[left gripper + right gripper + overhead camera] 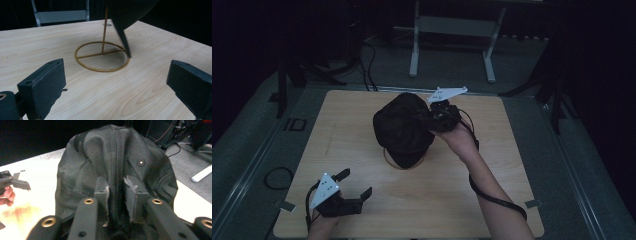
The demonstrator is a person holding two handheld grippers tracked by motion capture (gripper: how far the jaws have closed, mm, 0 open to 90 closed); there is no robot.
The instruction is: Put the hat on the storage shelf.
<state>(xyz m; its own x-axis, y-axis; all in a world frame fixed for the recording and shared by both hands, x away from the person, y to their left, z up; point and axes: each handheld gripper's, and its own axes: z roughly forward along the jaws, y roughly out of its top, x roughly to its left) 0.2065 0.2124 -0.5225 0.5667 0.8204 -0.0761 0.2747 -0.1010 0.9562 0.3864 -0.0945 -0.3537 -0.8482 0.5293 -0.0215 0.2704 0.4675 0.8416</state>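
Cap: I see a black cap [403, 129] at the centre of the high view, sitting over a thin gold wire stand [102, 56]; in the right gripper view its mesh fabric bunches into a fold, a small metal eyelet up and right of that fold.

Stand: from the left gripper view I make out a round ring base flat on the wood, a crossbar through it and an upright rod rising into the cap — the cap's brim hangs down to just above the right side of the ring.

Right gripper: my right gripper [443, 116] sits at the cap's right edge, just above centre in the high view, its white three-cornered plate pointing to the upper right. Its jaws are pinched together on the fold of cap fabric.

Left gripper: my left gripper [354, 189] rests low in the lower left of the high view, well apart from the cap. Its jaws stand wide apart with nothing between them — bare wood shows in the gap.

Table: a pale wooden table [492, 200] with rounded corners, dim room around it.

Background: a grey metal frame [452, 30] stands on the floor at the top of the high view.
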